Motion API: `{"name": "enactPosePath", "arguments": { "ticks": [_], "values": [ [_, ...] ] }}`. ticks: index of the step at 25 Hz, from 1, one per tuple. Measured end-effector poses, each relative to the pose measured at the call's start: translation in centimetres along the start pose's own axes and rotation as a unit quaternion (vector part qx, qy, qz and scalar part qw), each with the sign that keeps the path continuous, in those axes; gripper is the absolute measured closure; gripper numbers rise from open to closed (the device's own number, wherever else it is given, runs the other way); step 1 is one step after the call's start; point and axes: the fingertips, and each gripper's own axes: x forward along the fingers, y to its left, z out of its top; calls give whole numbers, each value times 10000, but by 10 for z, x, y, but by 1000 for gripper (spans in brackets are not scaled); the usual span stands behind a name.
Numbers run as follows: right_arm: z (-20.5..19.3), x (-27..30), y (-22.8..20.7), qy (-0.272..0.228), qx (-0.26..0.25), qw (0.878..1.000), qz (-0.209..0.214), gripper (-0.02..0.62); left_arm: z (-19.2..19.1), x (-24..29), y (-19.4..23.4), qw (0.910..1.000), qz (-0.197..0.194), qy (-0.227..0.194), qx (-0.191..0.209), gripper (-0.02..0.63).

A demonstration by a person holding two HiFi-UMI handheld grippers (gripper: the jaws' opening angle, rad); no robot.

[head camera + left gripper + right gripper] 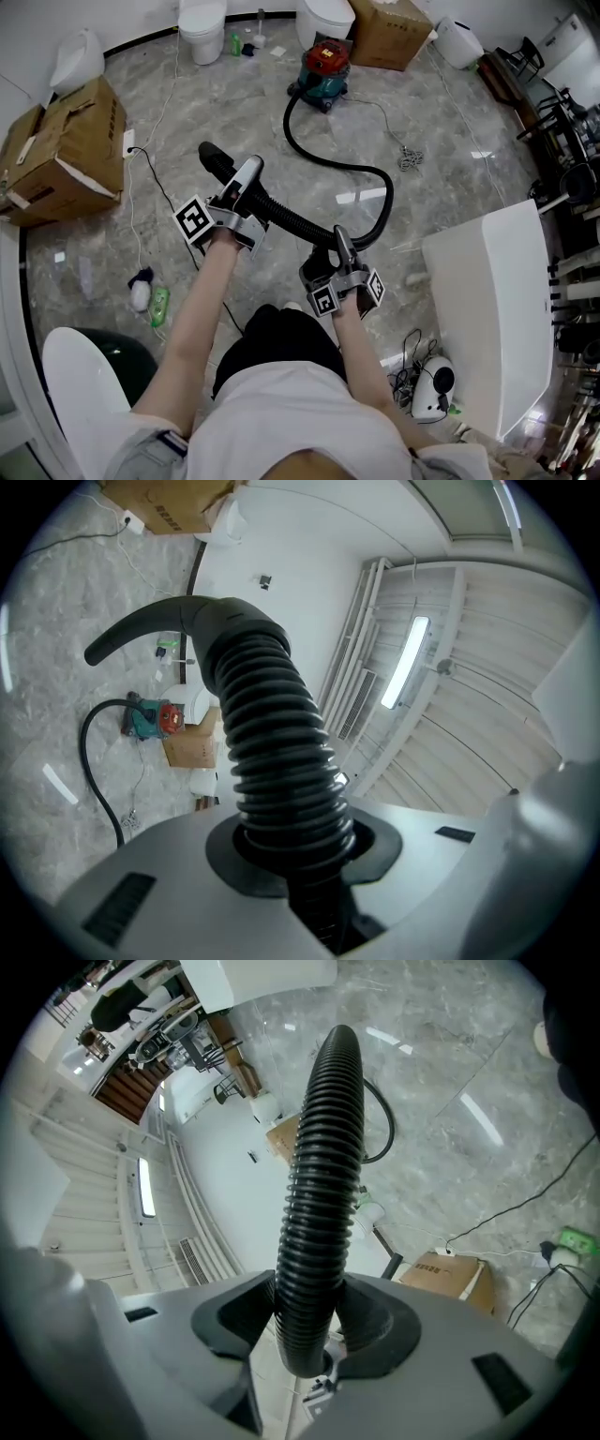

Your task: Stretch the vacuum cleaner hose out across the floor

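A red and teal vacuum cleaner point(322, 64) point(150, 719) stands far off on the marble floor. Its black ribbed hose point(291, 220) loops out to the right, then comes back through both grippers. My left gripper point(246, 178) point(291, 855) is shut on the hose point(272, 752) just behind the curved black nozzle end point(214, 159) point(141, 630), holding it off the floor. My right gripper point(341, 246) point(305, 1335) is further back along the hose point(323, 1176). Its jaws stand open on either side of the hose without clamping it.
A battered cardboard box point(66, 150) lies at the left, and another box point(389, 33) sits behind the vacuum beside white toilets point(202, 28). A large white fixture point(497, 319) fills the right. A white cable point(141, 206), a green bottle point(159, 305) and a small white appliance point(433, 384) lie near my feet.
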Motion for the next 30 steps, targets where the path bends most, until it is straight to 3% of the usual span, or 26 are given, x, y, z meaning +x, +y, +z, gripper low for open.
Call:
{"name": "enactPosePath", "arguments": {
  "ticks": [4,9,15,19,21,24,26,30],
  "values": [
    [-23,2,-5,612,157,9980,20,408,16,11,-7,9986,86,52,514,511],
    [-54,3,20,1576,543,9827,809,408,27,21,-17,9934,212,278,1093,511],
    [-60,6,36,1747,353,9782,1066,408,19,17,-19,9838,302,923,1508,511],
    [-54,5,44,1692,307,9776,1217,408,-10,10,-15,9653,374,1829,1828,509],
    [-50,4,47,1626,306,9784,1237,409,-29,3,-4,9416,590,2509,2168,509],
    [-49,6,48,1540,303,9797,1249,409,-56,-13,20,8785,932,3662,2925,509],
    [-49,8,48,1510,301,9802,1245,408,-72,-22,31,8289,1027,4276,3458,509],
    [-47,6,47,1504,270,9803,1249,408,-107,-46,57,7091,1155,5390,4397,509]
  ]
}}
